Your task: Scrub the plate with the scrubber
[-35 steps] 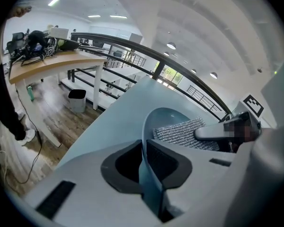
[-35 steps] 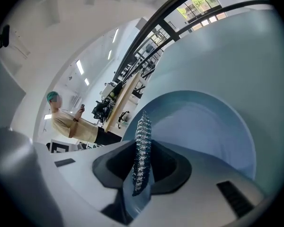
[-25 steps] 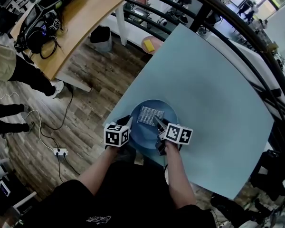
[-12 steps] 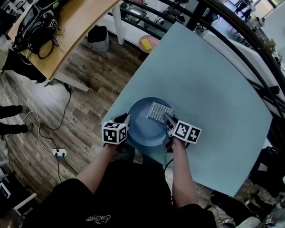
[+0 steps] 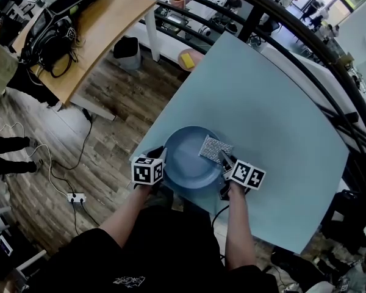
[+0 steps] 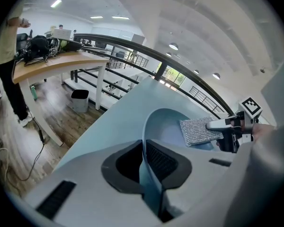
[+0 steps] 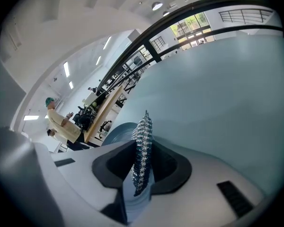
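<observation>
My left hand-held gripper (image 5: pixel 159 155) is clenched on the left rim of the blue plate (image 5: pixel 186 163), which rests on the table (image 5: pixel 262 96). My right hand-held gripper (image 5: pixel 224 159), at the plate's right side, grasps the silvery scrubber (image 5: pixel 215 147) edge-on. The scrubber lies across the plate's right rim.

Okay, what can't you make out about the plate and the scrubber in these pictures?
Head view: whether the scrubber touches the plate; the scrubber covers its own underside.
Head view: the plate's near rim, covered by the left gripper and the right gripper.
Right gripper view: most of the plate, behind the gripper's body.
Dirt on the plate: too small to tell.
</observation>
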`<act>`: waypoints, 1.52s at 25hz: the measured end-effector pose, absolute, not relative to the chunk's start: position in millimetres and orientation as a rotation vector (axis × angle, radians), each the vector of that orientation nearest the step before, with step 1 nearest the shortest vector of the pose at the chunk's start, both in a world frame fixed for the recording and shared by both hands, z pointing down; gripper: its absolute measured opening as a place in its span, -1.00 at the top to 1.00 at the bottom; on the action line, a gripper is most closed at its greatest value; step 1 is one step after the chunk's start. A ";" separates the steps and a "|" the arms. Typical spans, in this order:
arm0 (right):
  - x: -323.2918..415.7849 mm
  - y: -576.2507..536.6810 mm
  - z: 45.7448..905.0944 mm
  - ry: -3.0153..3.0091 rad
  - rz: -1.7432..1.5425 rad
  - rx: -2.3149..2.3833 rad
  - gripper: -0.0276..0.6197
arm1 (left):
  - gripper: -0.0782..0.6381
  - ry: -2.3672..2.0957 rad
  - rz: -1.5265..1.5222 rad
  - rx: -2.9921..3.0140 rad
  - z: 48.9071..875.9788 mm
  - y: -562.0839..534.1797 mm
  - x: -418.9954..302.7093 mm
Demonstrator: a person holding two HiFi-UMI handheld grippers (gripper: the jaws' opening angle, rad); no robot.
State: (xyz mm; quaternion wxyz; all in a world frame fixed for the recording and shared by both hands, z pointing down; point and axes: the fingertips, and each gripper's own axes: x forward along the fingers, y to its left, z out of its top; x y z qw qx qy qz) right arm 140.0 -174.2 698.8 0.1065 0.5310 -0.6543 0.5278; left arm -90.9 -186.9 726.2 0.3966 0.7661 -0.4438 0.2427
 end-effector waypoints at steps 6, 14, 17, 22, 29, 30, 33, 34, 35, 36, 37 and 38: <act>149.7 -162.1 695.8 -1.911 1.536 1.524 0.64 | 0.70 -1.134 0.608 1.932 725.5 -187.5 -90.8; 150.8 -137.9 694.5 -1.910 1.517 1.403 0.65 | 0.70 -1.142 0.606 1.928 726.3 -188.2 -90.6; 148.9 -131.7 693.9 -1.909 1.512 1.386 0.65 | 0.70 -1.145 0.604 1.927 726.1 -188.0 -91.2; 144.6 -121.3 694.3 -1.907 1.499 1.329 0.65 | 0.70 -1.149 0.599 1.919 726.4 -190.4 -91.2; 126.4 -109.9 695.4 -1.926 1.516 1.248 0.65 | 0.71 -1.153 0.588 1.910 726.1 -191.9 -90.2; 122.9 -108.3 696.0 -1.928 1.520 1.239 0.65 | 0.71 -1.153 0.586 1.909 726.2 -191.9 -89.8; 113.1 -104.2 698.2 -1.936 1.529 1.214 0.65 | 0.71 -1.154 0.588 1.905 727.2 -190.7 -89.6; 109.7 -103.1 698.5 -1.938 1.531 1.207 0.65 | 0.71 -1.154 0.588 1.904 727.2 -190.2 -90.0; 106.0 -102.2 698.7 -1.940 1.533 1.200 0.65 | 0.71 -1.154 0.587 1.905 727.1 -189.7 -90.4; 102.1 -101.4 698.8 -1.942 1.533 1.193 0.65 | 0.71 -1.153 0.586 1.905 727.0 -189.5 -90.8; 98.0 -101.1 698.8 -1.945 1.533 1.184 0.65 | 0.71 -1.153 0.584 1.905 726.7 -189.5 -91.1; 93.8 -101.1 698.9 -1.948 1.532 1.175 0.65 | 0.71 -1.153 0.583 1.905 726.3 -189.7 -91.1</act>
